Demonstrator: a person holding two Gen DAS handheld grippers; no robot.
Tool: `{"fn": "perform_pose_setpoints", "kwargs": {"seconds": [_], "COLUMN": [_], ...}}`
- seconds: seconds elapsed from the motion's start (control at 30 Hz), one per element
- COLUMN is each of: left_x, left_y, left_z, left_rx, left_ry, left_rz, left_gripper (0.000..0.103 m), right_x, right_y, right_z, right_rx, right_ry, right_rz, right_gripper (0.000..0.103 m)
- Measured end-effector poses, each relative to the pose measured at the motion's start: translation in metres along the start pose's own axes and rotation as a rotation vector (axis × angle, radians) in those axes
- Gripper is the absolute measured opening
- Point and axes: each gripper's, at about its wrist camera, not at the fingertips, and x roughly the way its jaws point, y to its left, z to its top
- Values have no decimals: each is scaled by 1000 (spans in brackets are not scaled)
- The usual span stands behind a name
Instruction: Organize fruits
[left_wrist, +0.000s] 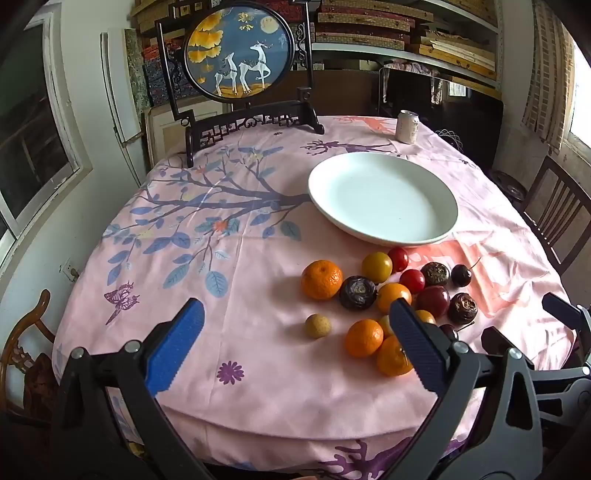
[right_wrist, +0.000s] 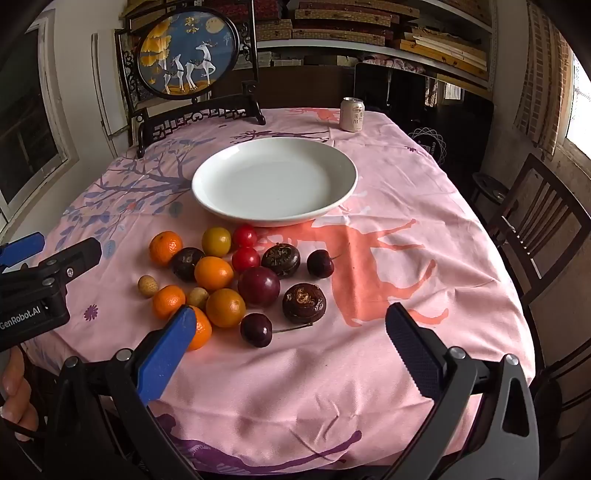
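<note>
Fruits (right_wrist: 236, 280) lie clustered on the table (right_wrist: 424, 280), at 6 o'clock of the empty plate (right_wrist: 207, 192). Left gripper (left_wrist: 295, 332) and right gripper (right_wrist: 290, 325): jaws spread, holding nothing. Risk: tightly packed round fruits may roll when nudged.

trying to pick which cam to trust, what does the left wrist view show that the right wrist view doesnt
Only the left wrist view shows the carved wooden armchair at the table's left edge, and the right gripper from the side.

Only the right wrist view shows the whole fruit pile unblocked, including the front cherry and the front water chestnut, plus the left gripper and the hand holding it.

Both show the bare white plate beyond the fruit, the drink can, the deer screen and the lone longan.
</note>
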Motion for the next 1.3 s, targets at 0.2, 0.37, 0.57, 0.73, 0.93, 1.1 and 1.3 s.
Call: {"fn": "perform_pose_setpoints", "kwargs": {"seconds": [0.2,0.37,0.57,0.73,0.93,1.1,1.3], "left_x": [-1,0,0,0,1,-1,-1], "left_y": [0,0,0,0,1,0,-1], "left_z": [0,0,0,0,-1,1,1], "left_rx": [-2,-5,-4,-5,-4,-1,0], "left_ry": [1,6,7,6,7,7,7], "left_rz": [0,-3,-4,0,-3,-5,-3], "left_gripper": [101,101,101,101,101,101,101], "right_x": [0,0,-4,0,0,-1,0], "right_y": [1,1,3,4,3,3,3], "right_z": [0,0,0,-1,-1,-1,-1], "right_rx": [2,2,-2,0,-1,1,0], "right_ry": [0,1,1,2,3,2,2], "right_rz": [4,3,1,0,1,1,2], "right_gripper": [102,102,102,102,102,102,102]}}
